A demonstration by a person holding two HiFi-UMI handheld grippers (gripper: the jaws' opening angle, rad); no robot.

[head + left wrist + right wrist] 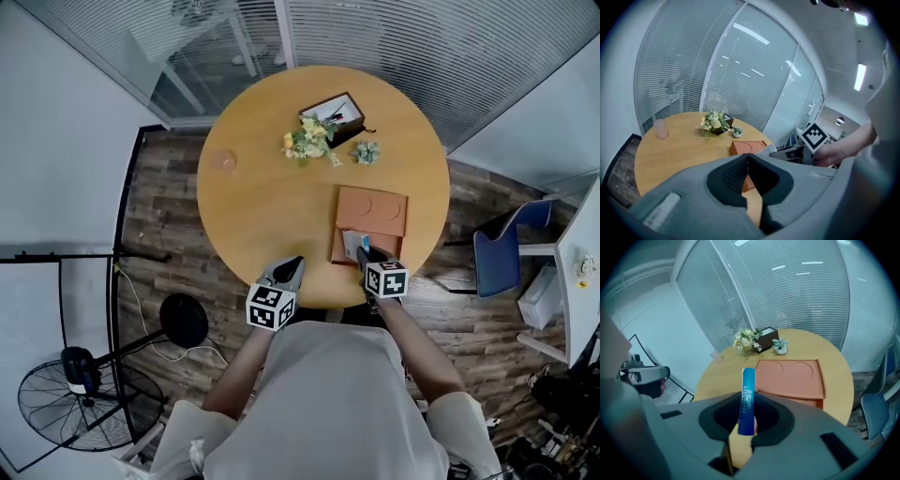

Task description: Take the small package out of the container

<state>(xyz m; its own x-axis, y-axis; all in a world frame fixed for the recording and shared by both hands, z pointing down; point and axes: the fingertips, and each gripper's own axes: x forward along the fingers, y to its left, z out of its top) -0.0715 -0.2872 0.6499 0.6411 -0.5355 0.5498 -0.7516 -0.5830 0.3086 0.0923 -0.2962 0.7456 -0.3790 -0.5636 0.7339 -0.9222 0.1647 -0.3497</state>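
Clamping one end of the blue package (pixel 747 394), the jaws of the right gripper (pixel 746 425) risk letting it pivot loose into the orange container (pixel 790 378); the left gripper (pixel 747 173) jaws sit closed, empty.

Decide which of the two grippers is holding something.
The right gripper: its fingers are clamped on a slim blue package standing on end. The left gripper has its fingers closed together with nothing between them.

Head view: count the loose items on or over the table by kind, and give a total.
Orange container: 1
Small package, blue, clamped in the right hand-held gripper: 1
Flower arrangement: 1
Small potted plant: 1
Pink cup: 1
Total: 5
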